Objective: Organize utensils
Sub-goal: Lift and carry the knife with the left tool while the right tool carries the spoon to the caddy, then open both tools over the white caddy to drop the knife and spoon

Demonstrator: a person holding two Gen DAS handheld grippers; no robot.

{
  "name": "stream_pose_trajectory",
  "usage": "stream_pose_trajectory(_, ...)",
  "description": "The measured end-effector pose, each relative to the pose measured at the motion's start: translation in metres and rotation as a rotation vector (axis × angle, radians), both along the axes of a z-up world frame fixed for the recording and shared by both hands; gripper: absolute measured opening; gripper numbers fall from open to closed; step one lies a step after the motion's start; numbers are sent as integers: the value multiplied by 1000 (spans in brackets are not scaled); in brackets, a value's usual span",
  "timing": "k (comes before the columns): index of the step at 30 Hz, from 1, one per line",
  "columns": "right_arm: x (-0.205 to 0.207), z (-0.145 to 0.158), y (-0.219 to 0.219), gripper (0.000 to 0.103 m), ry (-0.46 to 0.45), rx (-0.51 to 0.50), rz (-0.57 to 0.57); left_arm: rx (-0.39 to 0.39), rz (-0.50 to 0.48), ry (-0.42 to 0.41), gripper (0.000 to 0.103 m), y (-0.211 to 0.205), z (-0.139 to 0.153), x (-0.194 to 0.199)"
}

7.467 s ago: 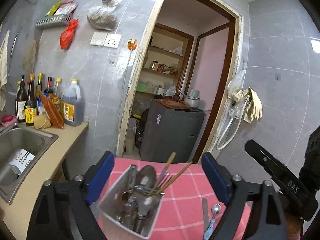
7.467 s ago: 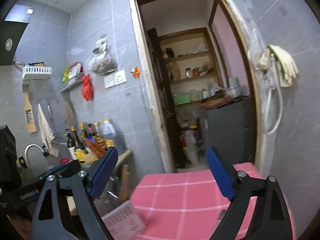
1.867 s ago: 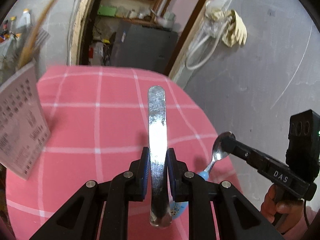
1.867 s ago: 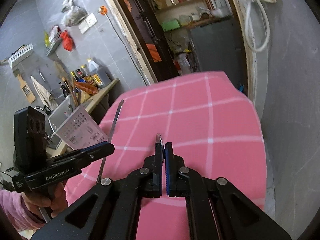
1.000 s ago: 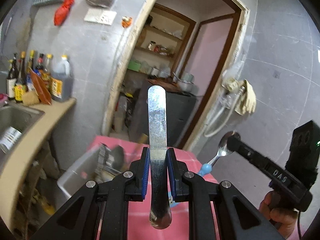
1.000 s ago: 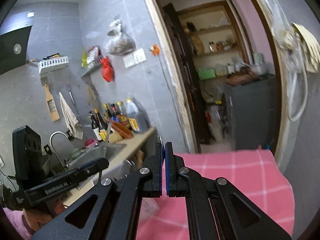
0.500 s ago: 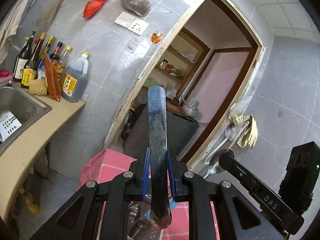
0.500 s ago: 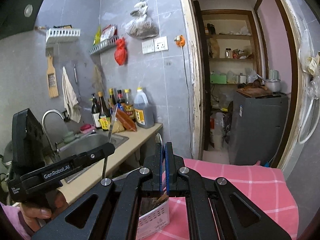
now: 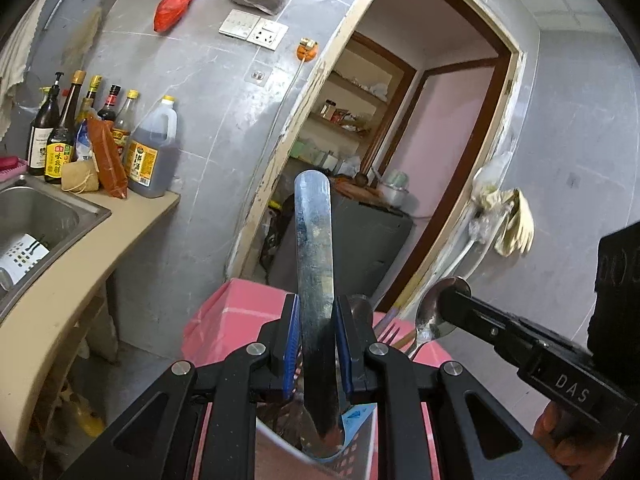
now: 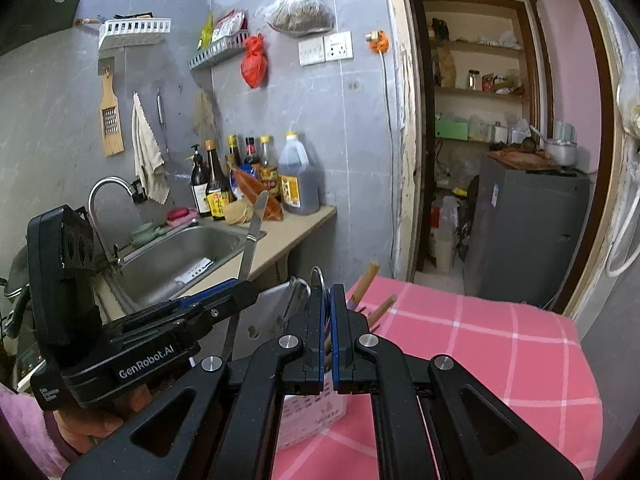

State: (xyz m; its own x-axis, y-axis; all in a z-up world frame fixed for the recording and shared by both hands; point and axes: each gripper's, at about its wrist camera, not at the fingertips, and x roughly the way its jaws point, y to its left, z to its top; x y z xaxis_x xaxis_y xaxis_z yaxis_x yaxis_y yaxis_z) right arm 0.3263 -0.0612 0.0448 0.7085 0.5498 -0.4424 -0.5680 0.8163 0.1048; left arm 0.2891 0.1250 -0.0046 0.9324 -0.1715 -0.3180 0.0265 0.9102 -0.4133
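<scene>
Left gripper [image 9: 316,344] clamped on upright knife [image 9: 314,264] over utensil holder [image 9: 352,450]; right gripper [image 10: 327,332] pinching spoon [image 9: 436,312], beside holder.

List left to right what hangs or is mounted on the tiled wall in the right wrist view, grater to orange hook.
Wooden grater → pale towel → red bag → bag of dried goods → switch and socket plates → orange hook.

Left tool [image 9: 316,344] clamped, right tool [image 10: 328,334] closed
</scene>
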Motion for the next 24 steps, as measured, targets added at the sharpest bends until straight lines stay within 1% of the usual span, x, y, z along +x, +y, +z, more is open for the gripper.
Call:
stream_pose_trajectory(3, 3, -6, 1, 4, 26, -2, 5, 31, 5, 1, 17, -2, 1, -1)
stream_pose_trajectory(10, 6, -14, 3, 5, 70, 13, 15, 35, 2, 9, 17, -2, 3, -5)
stream_pose_trajectory(16, 2, -12, 1, 11, 58, 34, -7, 40, -6, 11, 17, -2, 5, -11)
stream_pose_trajectory(19, -2, -9, -2, 18, 42, 39, -33, 45, -5, 9, 19, -2, 9, -16)
stream_pose_trajectory(21, -6, -6, -6, 27, 24, 49, -61, 52, -5, 11, 24, -4, 12, -19)
stream_pose_trajectory(24, -14, -2, -14, 34, -8, 56, -109, 73, -5, 9, 28, -5, 18, -23)
